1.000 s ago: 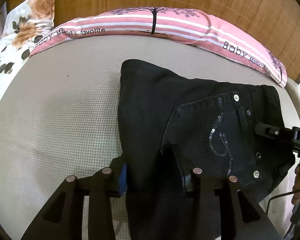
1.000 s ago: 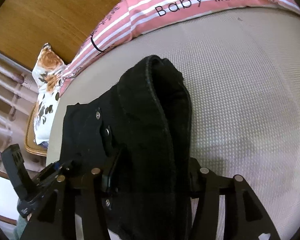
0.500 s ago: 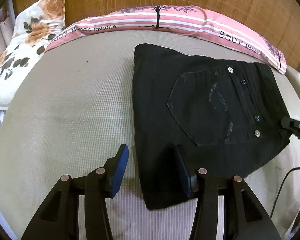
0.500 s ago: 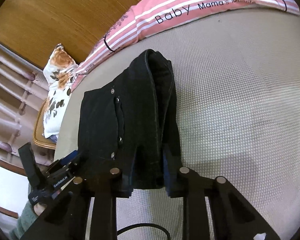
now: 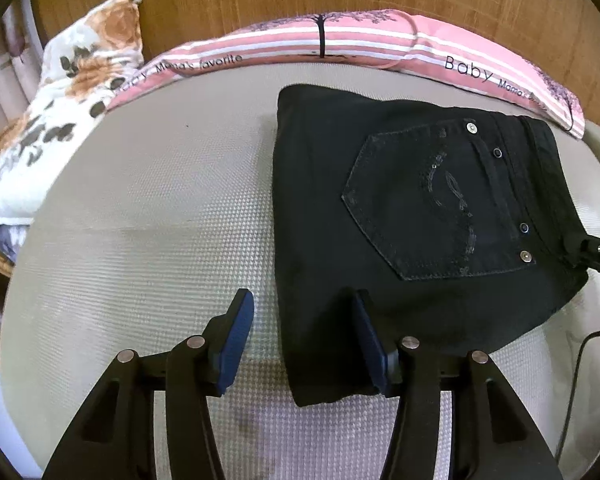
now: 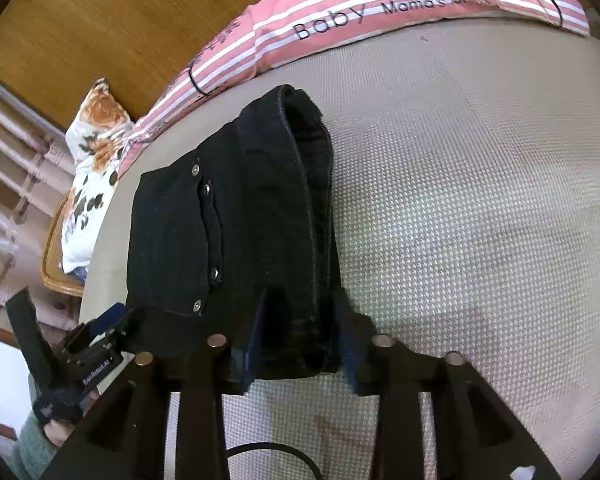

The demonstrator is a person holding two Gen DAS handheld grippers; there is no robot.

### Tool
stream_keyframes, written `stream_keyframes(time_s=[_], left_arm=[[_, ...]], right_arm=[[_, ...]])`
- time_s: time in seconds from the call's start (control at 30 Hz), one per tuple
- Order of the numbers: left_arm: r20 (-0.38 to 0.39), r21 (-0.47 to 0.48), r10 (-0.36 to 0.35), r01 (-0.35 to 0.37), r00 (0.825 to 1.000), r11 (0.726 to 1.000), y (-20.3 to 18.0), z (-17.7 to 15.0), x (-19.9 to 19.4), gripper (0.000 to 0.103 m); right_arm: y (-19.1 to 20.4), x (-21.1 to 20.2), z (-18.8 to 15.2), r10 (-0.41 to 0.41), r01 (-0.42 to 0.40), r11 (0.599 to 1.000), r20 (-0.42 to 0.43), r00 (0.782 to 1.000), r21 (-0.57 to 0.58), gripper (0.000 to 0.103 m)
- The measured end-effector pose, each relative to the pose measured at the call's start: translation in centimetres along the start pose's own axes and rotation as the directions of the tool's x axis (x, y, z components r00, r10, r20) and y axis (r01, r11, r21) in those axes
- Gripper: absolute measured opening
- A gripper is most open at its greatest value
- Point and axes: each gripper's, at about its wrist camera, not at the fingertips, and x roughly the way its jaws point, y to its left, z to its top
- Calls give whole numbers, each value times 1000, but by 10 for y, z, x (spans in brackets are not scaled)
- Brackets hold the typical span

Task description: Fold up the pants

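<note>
Two grippers opening: left gripper (image 5: 300, 344) straddles the pants' (image 5: 400, 216) near-left corner, pads clear; right gripper (image 6: 300, 344) brackets the thick waistband fold – contact unclear. Pants lie folded on the mat (image 5: 160, 208), pillow (image 5: 340, 40) at 12 o'clock; heavy, limp denim – grip stacked edges, not one layer.

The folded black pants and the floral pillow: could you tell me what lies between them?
Only bare beige bed cover lies between the pants and the floral pillow, as the left wrist view shows.
</note>
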Motion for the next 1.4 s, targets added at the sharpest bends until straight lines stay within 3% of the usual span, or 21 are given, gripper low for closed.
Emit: stream_keyframes(time_s=[0.1, 0.17, 0.23, 0.57, 0.77, 1.03, 1.27, 1.4], left_arm=[[9, 10, 40, -40, 999, 999, -5, 0, -10, 60], [28, 19, 53, -54, 998, 998, -10, -1, -21, 74], [51, 13, 53, -54, 997, 998, -13, -3, -33, 76], [98, -65, 73, -67, 992, 996, -19, -24, -83, 88], [107, -90, 60, -51, 992, 995, -25, -44, -103, 89], [101, -119, 69, -57, 992, 991, -25, -66, -112, 90], [97, -127, 75, -62, 992, 990, -26, -77, -115, 90], [88, -126, 71, -60, 994, 990, -29, -79, -115, 90]], right_arm=[[5, -10, -2, 5, -4, 1000, 29, 1000, -11, 40], [13, -18, -4, -22, 24, 999, 55, 998, -40, 46], [21, -29, -7, -44, 50, 996, 92, 995, -67, 65], [72, -71, -45, -191, 243, 943, 232, 954, -225, 98], [79, -81, -71, -186, 235, 951, 235, 954, -202, 102], [93, -87, -96, -228, 308, 914, 293, 928, -265, 102], [96, -85, -107, -213, 289, 915, 272, 939, -282, 102], [98, -85, -110, -232, 311, 904, 277, 933, -292, 102]])
